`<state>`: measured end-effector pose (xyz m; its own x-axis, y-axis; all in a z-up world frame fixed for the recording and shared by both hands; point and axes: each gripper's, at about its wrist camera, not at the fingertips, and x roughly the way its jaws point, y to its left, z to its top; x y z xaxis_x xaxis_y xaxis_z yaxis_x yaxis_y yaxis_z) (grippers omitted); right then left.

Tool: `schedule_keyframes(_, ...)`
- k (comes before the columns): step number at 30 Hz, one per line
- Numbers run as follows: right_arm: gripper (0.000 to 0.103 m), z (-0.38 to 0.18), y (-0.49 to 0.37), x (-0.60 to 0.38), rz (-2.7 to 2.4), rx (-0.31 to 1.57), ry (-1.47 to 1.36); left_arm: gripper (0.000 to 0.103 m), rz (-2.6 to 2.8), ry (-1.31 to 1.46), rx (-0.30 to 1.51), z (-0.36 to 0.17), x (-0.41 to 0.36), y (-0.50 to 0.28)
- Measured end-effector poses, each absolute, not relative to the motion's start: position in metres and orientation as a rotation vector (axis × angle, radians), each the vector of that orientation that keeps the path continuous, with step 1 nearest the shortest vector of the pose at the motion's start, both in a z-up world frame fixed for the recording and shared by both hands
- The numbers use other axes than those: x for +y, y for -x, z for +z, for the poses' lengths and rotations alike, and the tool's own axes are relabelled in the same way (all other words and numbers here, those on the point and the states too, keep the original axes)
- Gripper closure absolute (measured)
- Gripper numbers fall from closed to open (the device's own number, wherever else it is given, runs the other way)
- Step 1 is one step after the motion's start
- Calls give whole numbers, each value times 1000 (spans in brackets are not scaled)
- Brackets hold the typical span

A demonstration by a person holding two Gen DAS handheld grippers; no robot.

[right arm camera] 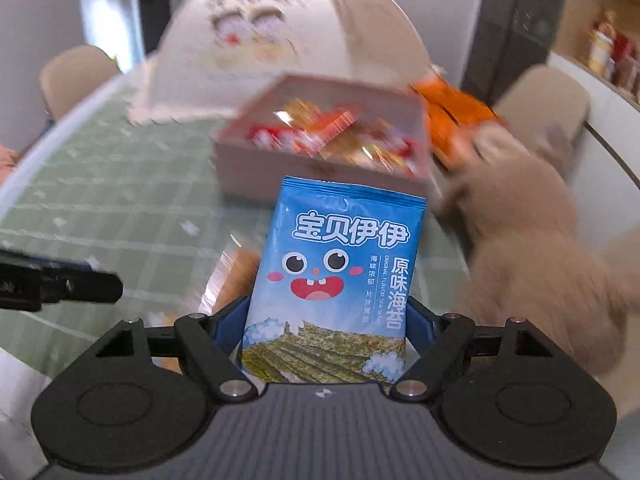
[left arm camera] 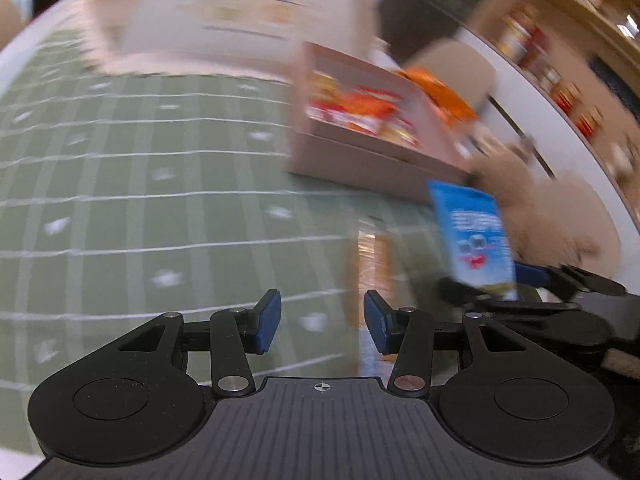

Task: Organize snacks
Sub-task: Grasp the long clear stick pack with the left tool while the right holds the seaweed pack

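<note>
My right claw (right arm camera: 326,332) grips the blue seaweed packet (right arm camera: 340,280); left claw (left arm camera: 322,318) open, empty. Loose grip risks dropping it short of the box (right arm camera: 320,160) at 12 o'clock.

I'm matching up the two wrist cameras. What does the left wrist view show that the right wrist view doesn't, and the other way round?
Only the left wrist view: the left hand-held gripper, open with nothing between its pads, and the long wall shelf of jars.
Only the right wrist view: the front of the blue seaweed packet, with its cartoon face, held upright in the right hand-held gripper.
Both: the snack box of red and orange wrappers, the white dome cover, the green checked tablecloth, the orange bags and the blurred fluffy beige shape.
</note>
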<state>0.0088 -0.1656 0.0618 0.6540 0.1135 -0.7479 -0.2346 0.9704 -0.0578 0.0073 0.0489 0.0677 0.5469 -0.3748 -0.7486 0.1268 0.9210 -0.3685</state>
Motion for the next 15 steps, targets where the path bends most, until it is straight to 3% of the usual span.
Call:
schedule_keyframes(7,22,36,6,-174,189,912,155,52,-343,0,1029,49,-23,-26)
schedule_keyframes(11,20,26,11,-176,189,940,146,63,-335,-41,1053,40,-31,-27)
schedule_keyframes(15,17,17,8,-180,216,976,88,66,-316,-25,1047,42,-23,-24)
